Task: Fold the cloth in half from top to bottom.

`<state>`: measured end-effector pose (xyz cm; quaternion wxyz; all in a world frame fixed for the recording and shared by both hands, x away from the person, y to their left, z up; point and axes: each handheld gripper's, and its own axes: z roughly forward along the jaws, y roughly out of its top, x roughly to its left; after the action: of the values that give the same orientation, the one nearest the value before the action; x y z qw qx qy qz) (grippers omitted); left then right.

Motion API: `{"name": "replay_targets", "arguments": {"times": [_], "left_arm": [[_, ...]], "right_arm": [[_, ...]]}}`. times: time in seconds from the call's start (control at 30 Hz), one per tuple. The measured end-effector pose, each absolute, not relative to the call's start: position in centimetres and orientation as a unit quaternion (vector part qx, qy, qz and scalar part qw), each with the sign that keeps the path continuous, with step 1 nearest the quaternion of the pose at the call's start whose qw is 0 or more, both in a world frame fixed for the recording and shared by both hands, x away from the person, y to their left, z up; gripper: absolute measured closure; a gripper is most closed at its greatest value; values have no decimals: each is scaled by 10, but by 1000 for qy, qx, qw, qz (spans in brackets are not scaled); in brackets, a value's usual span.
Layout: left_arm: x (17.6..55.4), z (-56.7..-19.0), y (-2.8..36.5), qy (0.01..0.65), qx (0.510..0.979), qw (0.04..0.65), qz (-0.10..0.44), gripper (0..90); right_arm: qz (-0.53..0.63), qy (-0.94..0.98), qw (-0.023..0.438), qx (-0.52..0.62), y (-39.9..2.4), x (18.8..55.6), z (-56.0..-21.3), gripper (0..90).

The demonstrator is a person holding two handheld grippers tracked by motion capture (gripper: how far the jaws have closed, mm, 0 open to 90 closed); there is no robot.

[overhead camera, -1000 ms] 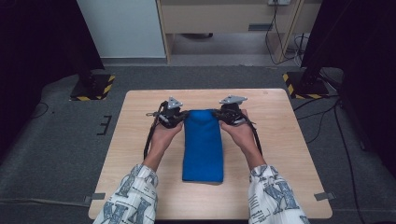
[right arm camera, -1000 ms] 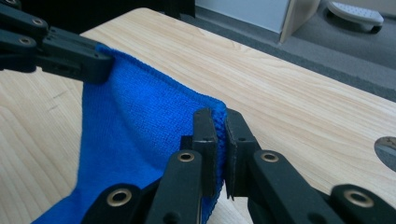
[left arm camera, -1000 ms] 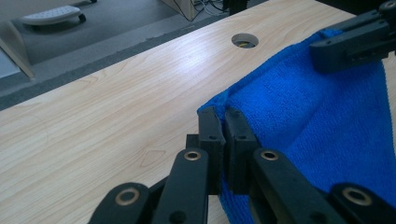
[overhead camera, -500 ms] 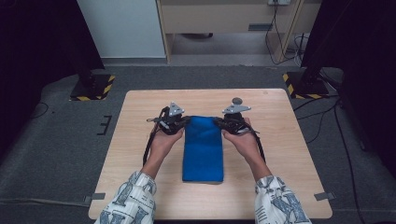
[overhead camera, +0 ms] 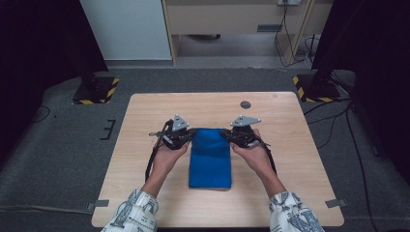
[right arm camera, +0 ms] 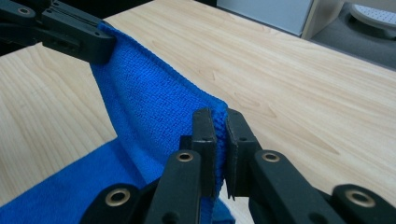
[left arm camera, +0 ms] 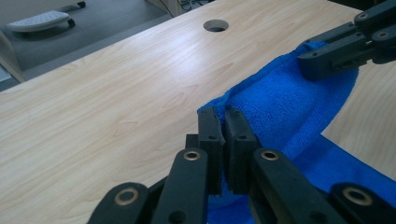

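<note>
Both far corners of the blue towel pinched

My left gripper and right gripper were clamped on its far corners, lifting that edge; the rest lay on the table, near its round hole.

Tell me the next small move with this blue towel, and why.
Probably carry the lifted far edge toward the near edge to fold it. Both the left gripper and right gripper are shut on far corners of the blue towel, whose near part lies flat on the table.
</note>
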<state>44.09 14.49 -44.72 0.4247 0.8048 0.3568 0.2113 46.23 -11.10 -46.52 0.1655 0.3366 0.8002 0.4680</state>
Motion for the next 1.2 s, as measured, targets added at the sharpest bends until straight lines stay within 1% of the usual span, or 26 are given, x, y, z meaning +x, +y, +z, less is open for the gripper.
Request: {"name": "replay_targets", "arguments": {"times": [0.47,0.87,1.2], "left_arm": [[425,-454,153,354,805,433,199,867],[412,-449,157,353,796,451,197,864],[407,-461,158,358,795,454,185,862]], "right_arm": [[471,810,157,314,-110,442,-474,839],[479,809,157,302,-111,429,-465,838],[475,816,148,293,-114,421,-472,836]]}}
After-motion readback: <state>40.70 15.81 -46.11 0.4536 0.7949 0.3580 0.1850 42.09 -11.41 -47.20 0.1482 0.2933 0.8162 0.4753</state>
